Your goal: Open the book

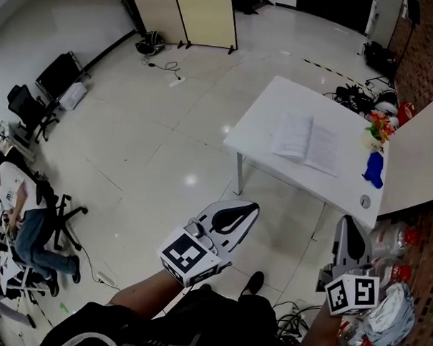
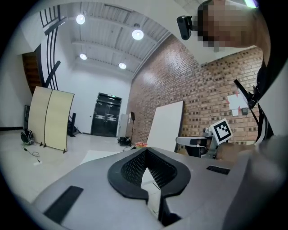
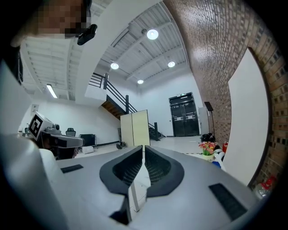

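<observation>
The book (image 1: 306, 142) lies open, pages up, on the white table (image 1: 262, 113) well ahead of both grippers. My left gripper (image 1: 254, 205) is held over the floor short of the table's near edge, jaws together with nothing between them. My right gripper (image 1: 345, 219) is to its right, near the table's front corner, also shut and empty. In the left gripper view the left gripper (image 2: 146, 149) points toward the table, with the right gripper's marker cube (image 2: 222, 130) beside it. In the right gripper view the right gripper (image 3: 143, 146) shows its pads closed to a thin slit.
A pot of flowers (image 1: 380, 127), a blue thing (image 1: 374, 170) and a small white disc (image 1: 366, 202) sit at the table's right end. A white board and a brick wall stand to the right. Bottles and bags (image 1: 393, 273) lie on the floor. A seated person (image 1: 28, 232) is far left.
</observation>
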Motion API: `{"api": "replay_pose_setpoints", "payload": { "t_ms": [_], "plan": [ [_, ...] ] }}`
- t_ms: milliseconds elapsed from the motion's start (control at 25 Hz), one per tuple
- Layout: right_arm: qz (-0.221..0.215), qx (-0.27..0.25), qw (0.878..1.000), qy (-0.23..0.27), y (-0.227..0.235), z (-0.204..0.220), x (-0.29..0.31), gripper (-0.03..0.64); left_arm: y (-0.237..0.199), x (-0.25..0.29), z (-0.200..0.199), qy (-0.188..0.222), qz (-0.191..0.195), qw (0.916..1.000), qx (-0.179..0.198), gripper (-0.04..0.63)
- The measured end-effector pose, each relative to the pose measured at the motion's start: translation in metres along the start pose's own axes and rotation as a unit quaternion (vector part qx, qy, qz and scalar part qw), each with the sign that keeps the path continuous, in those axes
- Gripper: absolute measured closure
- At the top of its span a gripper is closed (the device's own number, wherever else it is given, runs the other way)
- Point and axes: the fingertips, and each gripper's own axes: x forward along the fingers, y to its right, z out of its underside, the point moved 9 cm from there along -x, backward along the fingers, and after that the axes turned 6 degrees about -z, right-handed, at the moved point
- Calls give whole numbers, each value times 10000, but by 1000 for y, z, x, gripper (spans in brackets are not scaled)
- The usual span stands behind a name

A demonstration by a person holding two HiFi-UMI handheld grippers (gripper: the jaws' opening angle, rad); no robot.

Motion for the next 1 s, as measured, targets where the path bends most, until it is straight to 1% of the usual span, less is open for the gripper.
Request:
{"api": "replay_pose_setpoints", "payload": {
  "t_ms": [120, 280, 400, 520, 720, 800, 880, 1000],
  "plan": [
    [162, -24, 9999, 9, -55, 4, -19, 612, -10, -57, 9, 68, 37, 9998, -171, 598],
    [347, 100, 9993, -62, -125, 13, -45, 612, -30, -120, 19, 77, 191, 9998, -85, 598],
    [436, 126, 9989, -100, -159, 10, -66, 612, -33, -151, 19, 82, 217, 9996, -162, 598],
    [505, 23, 9987, -15, -175, 4, -93, 612, -19, -171, 21, 138, 246, 9994, -212, 598],
    [578, -112, 9982, 109, -188, -3, -144, 612, 17, -196, 19, 189, 247, 9993, -199, 598],
    [538, -166, 9983, 129, -190, -5, -164, 612, 32, -207, 16, 237, 100, 9996, -149, 598],
    [463, -170, 9987, 153, -189, -5, -185, 614, 48, -218, 12, 299, -127, 9994, -80, 598],
    [327, -180, 9991, 198, -187, -3, -218, 614, 77, -229, 11, 215, -253, 9994, 21, 598]
  ]
}}
